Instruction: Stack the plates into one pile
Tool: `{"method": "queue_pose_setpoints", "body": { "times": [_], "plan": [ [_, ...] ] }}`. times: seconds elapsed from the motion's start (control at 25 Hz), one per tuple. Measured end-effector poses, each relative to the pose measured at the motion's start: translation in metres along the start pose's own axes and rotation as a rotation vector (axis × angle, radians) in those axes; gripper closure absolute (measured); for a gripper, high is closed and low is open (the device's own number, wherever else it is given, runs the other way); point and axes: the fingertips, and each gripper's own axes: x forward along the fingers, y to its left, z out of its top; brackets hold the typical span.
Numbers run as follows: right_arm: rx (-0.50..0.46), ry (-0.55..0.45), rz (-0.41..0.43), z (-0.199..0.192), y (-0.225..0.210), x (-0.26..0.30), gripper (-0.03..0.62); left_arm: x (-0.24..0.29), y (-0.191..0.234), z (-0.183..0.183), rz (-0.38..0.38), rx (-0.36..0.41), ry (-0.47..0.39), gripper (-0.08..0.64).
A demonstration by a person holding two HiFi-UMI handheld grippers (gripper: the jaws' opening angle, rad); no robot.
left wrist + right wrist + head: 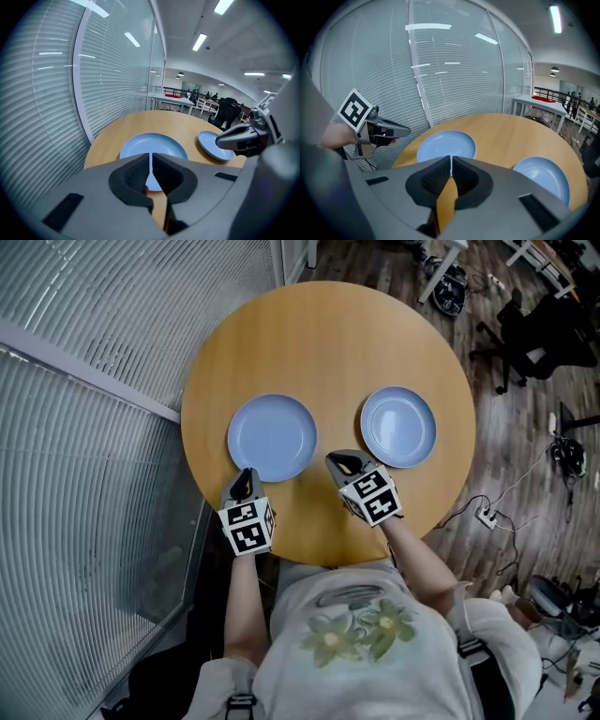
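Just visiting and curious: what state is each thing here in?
left plate: flat on the table, empty, not stacked
right plate: flat on the table, empty, apart from the other
left gripper: jaws shut, holding nothing
right gripper: jaws shut, holding nothing

The left plate [273,437] and the right plate [398,426] are light blue. The table [328,334] is yellow-brown. The left gripper [247,476] and right gripper [339,463] carry black-and-white squares.

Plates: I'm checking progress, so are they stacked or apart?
Apart: the left plate and right plate lie side by side on the table, bare wood between them.
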Motion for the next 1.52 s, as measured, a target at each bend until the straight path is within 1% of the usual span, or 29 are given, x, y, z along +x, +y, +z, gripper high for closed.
{"method": "queue_pose_setpoints", "body": {
  "times": [0.16,0.24,0.32,0.52,0.8,1.0,1.2,1.52],
  "plan": [
    [-0.004,-0.020,0.004,-0.008,-0.007,-0.028,0.546,-0.013,-0.038,-0.002,-0.048,0.001,-0.021,0.537],
    [-0.004,-0.022,0.008,-0.018,-0.008,-0.040,0.547,-0.018,-0.058,-0.008,-0.097,-0.024,-0.027,0.538],
    [-0.009,-0.018,0.011,-0.028,-0.007,-0.049,0.548,-0.023,-0.075,-0.016,-0.129,-0.044,-0.021,0.540],
    [-0.008,0.002,0.022,-0.046,-0.004,-0.074,0.547,-0.042,-0.107,-0.030,-0.147,-0.035,0.001,0.541],
    [-0.006,-0.005,0.025,-0.055,-0.001,-0.087,0.546,-0.052,-0.120,-0.044,-0.147,-0.025,0.018,0.541],
    [-0.004,-0.021,0.014,-0.058,-0.010,-0.100,0.546,-0.053,-0.139,-0.039,-0.157,-0.010,0.014,0.541],
    [0.017,-0.046,-0.019,-0.062,-0.028,-0.111,0.546,-0.045,-0.163,-0.035,-0.178,0.014,0.010,0.541],
    [0.060,-0.066,-0.094,-0.076,-0.063,-0.136,0.546,-0.030,-0.229,-0.020,-0.272,0.091,0.005,0.541]
  ]
}}
